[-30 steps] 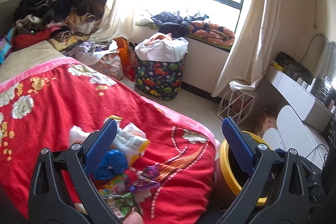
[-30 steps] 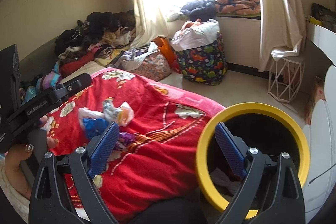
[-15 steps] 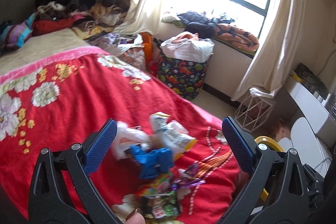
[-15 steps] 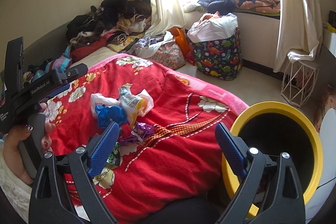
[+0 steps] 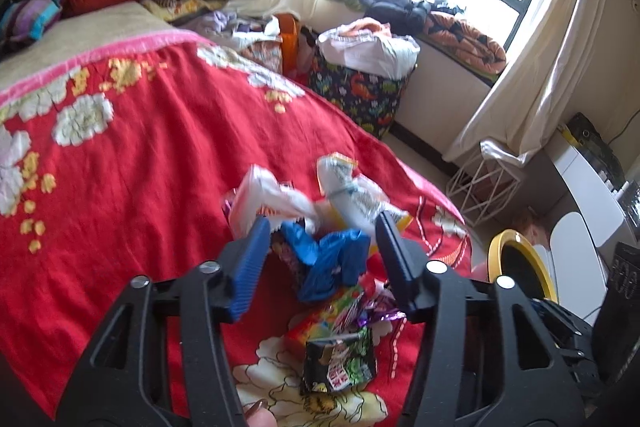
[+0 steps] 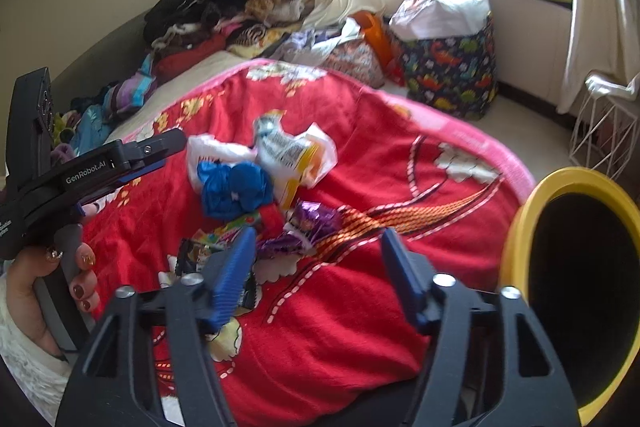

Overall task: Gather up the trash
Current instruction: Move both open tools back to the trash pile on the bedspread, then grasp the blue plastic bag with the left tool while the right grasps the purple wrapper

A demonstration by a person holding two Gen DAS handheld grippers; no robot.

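We have the left gripper [image 5: 322, 251] aimed down at the crumpled blue bag [image 5: 330, 261], which lies directly ahead between its closing jaws; the pads do not yet press it. The bag has no clear long axis. The right gripper [image 6: 316, 271], jaws also closing on nothing, points at bare red blanket [image 6: 360, 307] just right of the purple wrapper [image 6: 310, 225], so the left is nearer. The litter sits on the bed; the yellow-rimmed bin [image 6: 520, 227] stands beside it on the right.
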